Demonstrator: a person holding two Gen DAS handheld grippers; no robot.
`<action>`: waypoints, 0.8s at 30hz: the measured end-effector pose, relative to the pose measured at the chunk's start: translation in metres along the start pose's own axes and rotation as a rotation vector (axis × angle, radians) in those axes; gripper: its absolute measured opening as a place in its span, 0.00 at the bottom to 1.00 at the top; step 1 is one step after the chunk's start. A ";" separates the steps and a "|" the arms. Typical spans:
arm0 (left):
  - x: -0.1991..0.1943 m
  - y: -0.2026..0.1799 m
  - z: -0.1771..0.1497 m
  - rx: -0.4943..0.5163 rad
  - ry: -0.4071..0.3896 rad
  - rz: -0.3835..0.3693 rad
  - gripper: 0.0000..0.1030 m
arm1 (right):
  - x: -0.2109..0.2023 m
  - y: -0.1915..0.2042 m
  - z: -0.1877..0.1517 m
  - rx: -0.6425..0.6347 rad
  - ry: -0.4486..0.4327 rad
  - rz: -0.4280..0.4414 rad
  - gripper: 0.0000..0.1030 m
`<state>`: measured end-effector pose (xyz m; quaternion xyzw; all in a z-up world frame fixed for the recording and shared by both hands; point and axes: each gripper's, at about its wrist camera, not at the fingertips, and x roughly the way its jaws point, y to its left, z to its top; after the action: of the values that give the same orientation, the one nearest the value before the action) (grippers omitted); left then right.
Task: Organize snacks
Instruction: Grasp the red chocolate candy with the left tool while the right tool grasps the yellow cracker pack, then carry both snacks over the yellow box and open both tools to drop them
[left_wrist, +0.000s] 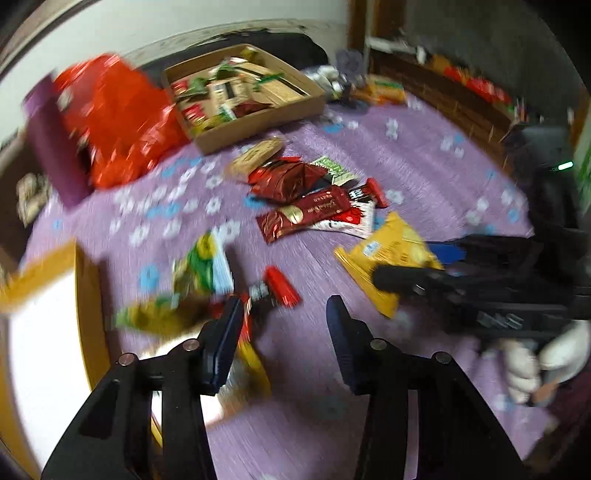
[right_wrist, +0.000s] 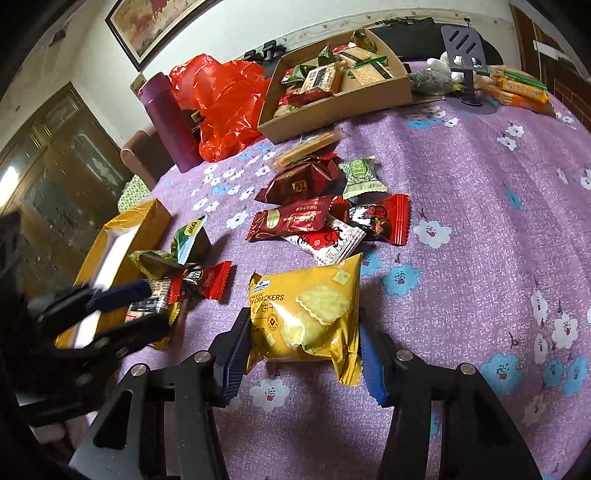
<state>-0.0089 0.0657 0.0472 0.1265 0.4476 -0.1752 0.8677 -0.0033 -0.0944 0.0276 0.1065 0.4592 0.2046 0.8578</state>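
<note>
On the table (right_wrist: 461, 155), just nearer than the red snack pile (right_wrist: 325, 218), the yellow cracker packet (right_wrist: 314, 310) sits between the right gripper (right_wrist: 303, 354) pads, gripped. Left of the pile, the left gripper (right_wrist: 129, 306) clamps a red-and-black wrapper (right_wrist: 184, 288) beside the yellow box (right_wrist: 110, 236).

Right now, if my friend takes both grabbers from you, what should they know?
Right gripper: shut on the cracker pack, which lies on the cloth.
Left gripper: at the small heap beside the yellow box; blur hides whether it grips a snack.
Done: the brown tray at the far side already holds many snacks.
Left: the cracker pack, the small heap and the middle pile are still loose on the cloth.
</note>
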 end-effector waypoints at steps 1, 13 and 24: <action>0.011 -0.003 0.006 0.041 0.021 0.027 0.46 | -0.001 -0.001 0.000 0.001 -0.003 0.006 0.53; 0.024 -0.007 -0.007 0.028 0.035 0.000 0.24 | -0.004 -0.005 -0.002 0.004 -0.032 0.014 0.53; -0.075 0.042 -0.062 -0.313 -0.201 -0.134 0.22 | -0.010 0.003 -0.005 -0.023 -0.100 0.009 0.53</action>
<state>-0.0777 0.1411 0.0762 -0.0580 0.3879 -0.1727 0.9035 -0.0134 -0.0962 0.0334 0.1086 0.4129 0.2081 0.8800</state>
